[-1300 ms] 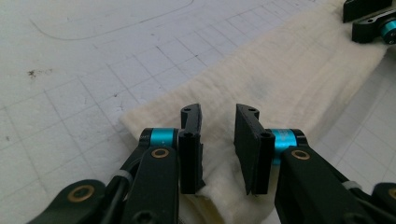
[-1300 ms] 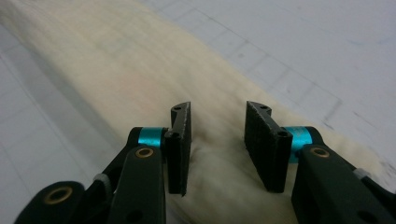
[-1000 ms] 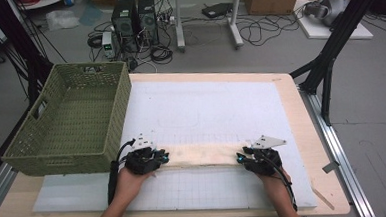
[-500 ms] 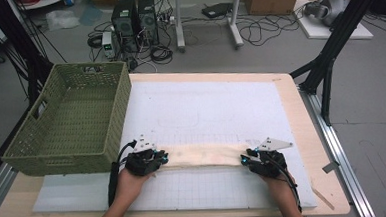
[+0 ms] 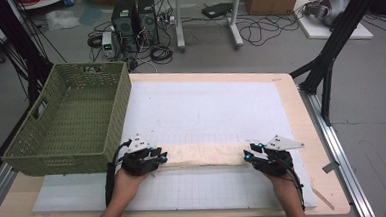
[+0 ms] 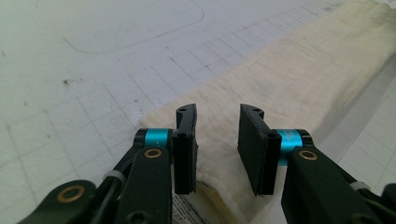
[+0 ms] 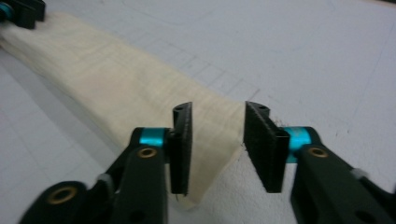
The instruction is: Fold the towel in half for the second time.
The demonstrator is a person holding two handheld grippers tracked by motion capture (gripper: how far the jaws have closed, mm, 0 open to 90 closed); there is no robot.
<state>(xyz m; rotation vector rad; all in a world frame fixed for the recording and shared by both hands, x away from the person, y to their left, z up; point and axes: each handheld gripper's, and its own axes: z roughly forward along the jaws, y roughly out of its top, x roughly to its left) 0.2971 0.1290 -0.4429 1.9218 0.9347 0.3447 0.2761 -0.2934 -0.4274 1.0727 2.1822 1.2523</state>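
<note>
Cream folded cloth [image 5: 203, 154], soft nubby weave, lies as a long strip on the white gridded mat [image 5: 211, 107]. My left gripper [image 6: 217, 140] and right gripper [image 7: 215, 140] gape, empty, over its ends.

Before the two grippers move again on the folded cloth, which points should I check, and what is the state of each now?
1. Left gripper open: ok, jaws apart over the cloth's end.
2. Right gripper open: ok, jaws apart at the other end.
3. Cloth lies flat in a long strip on the white mat: ok.
4. Cloth between either gripper's jaws: cannot tell, the ends lie under the jaws.
5. Basket free to receive something: ok, nothing lies inside.
6. Basket clear of the left gripper: cannot tell, in the high view they sit close.
</note>
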